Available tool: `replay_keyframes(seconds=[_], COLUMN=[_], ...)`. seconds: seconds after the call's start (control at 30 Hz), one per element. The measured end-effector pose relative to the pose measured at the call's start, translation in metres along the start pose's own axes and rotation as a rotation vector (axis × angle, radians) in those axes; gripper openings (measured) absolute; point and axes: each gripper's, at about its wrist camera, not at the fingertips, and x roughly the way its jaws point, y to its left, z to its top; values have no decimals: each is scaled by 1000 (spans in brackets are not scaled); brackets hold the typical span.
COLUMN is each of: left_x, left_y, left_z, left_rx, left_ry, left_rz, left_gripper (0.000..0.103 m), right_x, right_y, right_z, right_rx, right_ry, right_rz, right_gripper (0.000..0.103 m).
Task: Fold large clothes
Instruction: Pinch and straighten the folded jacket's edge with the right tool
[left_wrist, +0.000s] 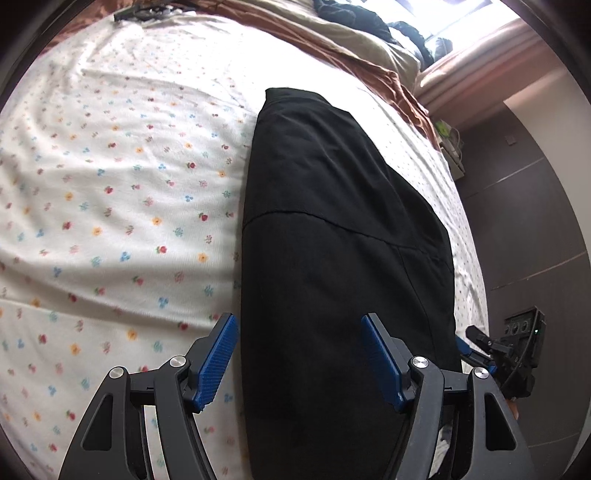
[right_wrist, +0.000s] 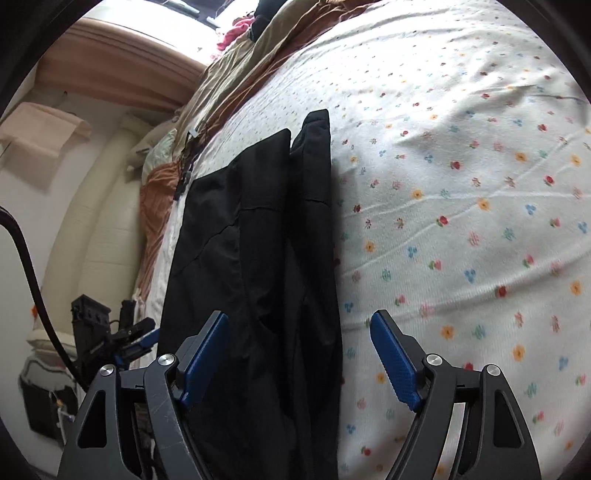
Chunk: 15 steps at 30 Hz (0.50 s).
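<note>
A black garment (left_wrist: 332, 229) lies folded lengthwise in a long strip on the flowered white bedsheet (left_wrist: 110, 184). My left gripper (left_wrist: 299, 332) is open and empty above the garment's near end, its blue pads on either side of the strip's left part. In the right wrist view the same garment (right_wrist: 258, 240) shows two folded parts side by side. My right gripper (right_wrist: 299, 328) is open and empty over its near end. Each gripper shows in the other's view, the right gripper (left_wrist: 498, 350) beyond the bed edge and the left gripper (right_wrist: 122, 339) likewise.
A brown and beige blanket (left_wrist: 332, 40) is bunched at the far side of the bed under a bright window (left_wrist: 450, 18). Dark clothes (left_wrist: 362, 18) lie on it. Dark flooring (left_wrist: 535, 221) runs along the bed's right edge. The bedsheet (right_wrist: 461, 184) spreads wide beside the garment.
</note>
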Motion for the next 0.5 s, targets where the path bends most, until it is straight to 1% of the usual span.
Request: replay_keyframes(seconds=[0.13,0.2,0.33,0.5], left_x=[13,19,27,34], left_y=[3,4,7,9], left_z=[13,20,38,59], left_rx=[0,-4,-6,-13], left_ry=[5,10,1,-17], left_rz=[2,1,2,2], left_gripper=[70,70,70,70], right_x=[27,34,51,73], right_y=[-12,-14,-15,0], right_z=[20,31,47,59], right_rx=[13,20,43,9], right_ry=[63,72,117,159], right_rz=[16,70,139,153], right_gripper=[79,79,79,79])
